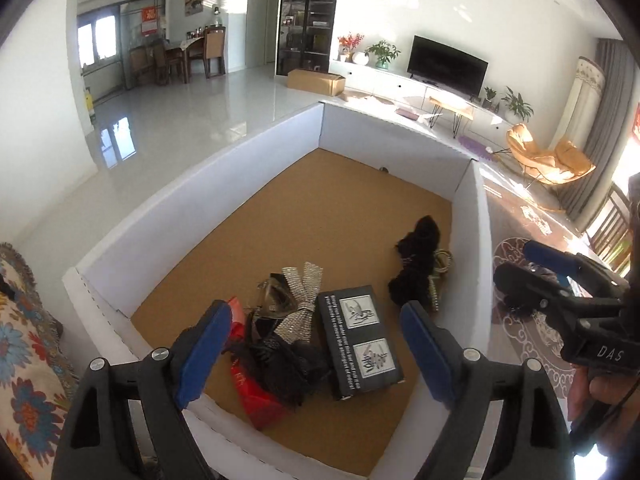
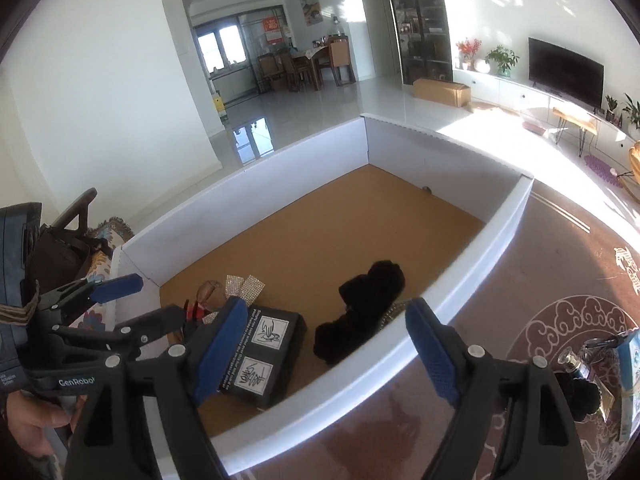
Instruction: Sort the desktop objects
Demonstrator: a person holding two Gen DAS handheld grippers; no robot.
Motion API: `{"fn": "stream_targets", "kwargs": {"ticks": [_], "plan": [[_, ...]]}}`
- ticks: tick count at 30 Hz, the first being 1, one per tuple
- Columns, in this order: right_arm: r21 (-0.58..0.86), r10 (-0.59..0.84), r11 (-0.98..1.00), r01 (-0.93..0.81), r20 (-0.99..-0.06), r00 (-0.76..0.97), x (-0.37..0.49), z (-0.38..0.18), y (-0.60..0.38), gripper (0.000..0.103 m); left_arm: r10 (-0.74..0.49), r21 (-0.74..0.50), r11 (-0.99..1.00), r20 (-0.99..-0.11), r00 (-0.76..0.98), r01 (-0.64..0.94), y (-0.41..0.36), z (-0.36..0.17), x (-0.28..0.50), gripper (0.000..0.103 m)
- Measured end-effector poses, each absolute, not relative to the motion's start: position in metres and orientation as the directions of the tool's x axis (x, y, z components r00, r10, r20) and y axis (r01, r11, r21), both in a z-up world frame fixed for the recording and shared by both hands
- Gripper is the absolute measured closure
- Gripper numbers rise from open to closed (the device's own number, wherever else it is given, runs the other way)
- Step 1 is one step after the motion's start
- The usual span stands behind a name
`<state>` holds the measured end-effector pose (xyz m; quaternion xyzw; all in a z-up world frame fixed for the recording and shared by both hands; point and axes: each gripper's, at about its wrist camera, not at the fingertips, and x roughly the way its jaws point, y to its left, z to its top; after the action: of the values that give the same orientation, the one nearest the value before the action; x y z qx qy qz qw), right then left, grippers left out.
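Note:
A white-walled tray with a cork floor holds a black box with white labels, a silver rhinestone bow, a red packet under black fabric, and a black fuzzy item. My left gripper is open and empty above the near side of the tray, over the bow and box. My right gripper is open and empty above the tray's near wall, with the box and fuzzy item beyond it. Each gripper shows in the other's view, the right and the left.
A patterned brown tabletop lies right of the tray, with a small bottle, a black fuzzy item and a blue-white carton at its right edge. A floral cloth lies left of the tray. A living room lies beyond.

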<state>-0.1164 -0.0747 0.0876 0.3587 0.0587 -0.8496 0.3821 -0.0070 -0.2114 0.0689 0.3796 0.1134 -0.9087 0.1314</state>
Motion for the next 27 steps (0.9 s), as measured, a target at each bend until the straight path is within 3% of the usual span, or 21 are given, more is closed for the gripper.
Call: {"fn": "stream_targets", "kwargs": {"ticks": [3, 4, 5, 6, 10, 18, 27], "plan": [[0.121, -0.561, -0.747, 0.654, -0.642, -0.522, -0.091, 0.079, -0.009, 0.008, -0.041, -0.154, -0.97, -0.661, -0.749, 0.189, -0.159, 0.088, 0.009, 0.015], [0.087, -0.524, -0.769, 0.633, -0.653, -0.546, -0.085, 0.073, 0.015, 0.006, 0.006, -0.169, -0.976, -0.646, -0.764, 0.136, -0.137, 0.091, 0.012, 0.012], [0.051, -0.48, -0.792, 0.608, -0.668, -0.569, -0.079, 0.063, 0.038, 0.006, 0.049, -0.183, -0.979, -0.636, -0.771, 0.089, -0.117, 0.092, 0.015, 0.0], [0.018, -0.432, -0.814, 0.581, -0.688, -0.584, -0.073, 0.052, 0.059, 0.006, 0.087, -0.195, -0.98, -0.629, -0.772, 0.048, -0.095, 0.089, 0.016, 0.0], [-0.085, -0.24, -0.876, 0.476, -0.777, -0.582, -0.061, 0.006, 0.129, 0.006, 0.205, -0.205, -0.975, -0.708, -0.676, -0.081, -0.015, 0.042, 0.007, 0.0], [-0.055, -0.175, -0.929, 0.366, -0.806, -0.566, -0.056, -0.023, 0.175, 0.006, 0.107, -0.069, -0.994, -0.82, -0.562, -0.089, 0.045, -0.047, -0.015, 0.0], [-0.014, -0.196, -0.934, 0.356, -0.813, -0.548, -0.055, -0.029, 0.168, 0.0, 0.059, -0.043, -0.998, -0.809, -0.584, -0.041, 0.03, -0.055, -0.022, 0.0]]}}
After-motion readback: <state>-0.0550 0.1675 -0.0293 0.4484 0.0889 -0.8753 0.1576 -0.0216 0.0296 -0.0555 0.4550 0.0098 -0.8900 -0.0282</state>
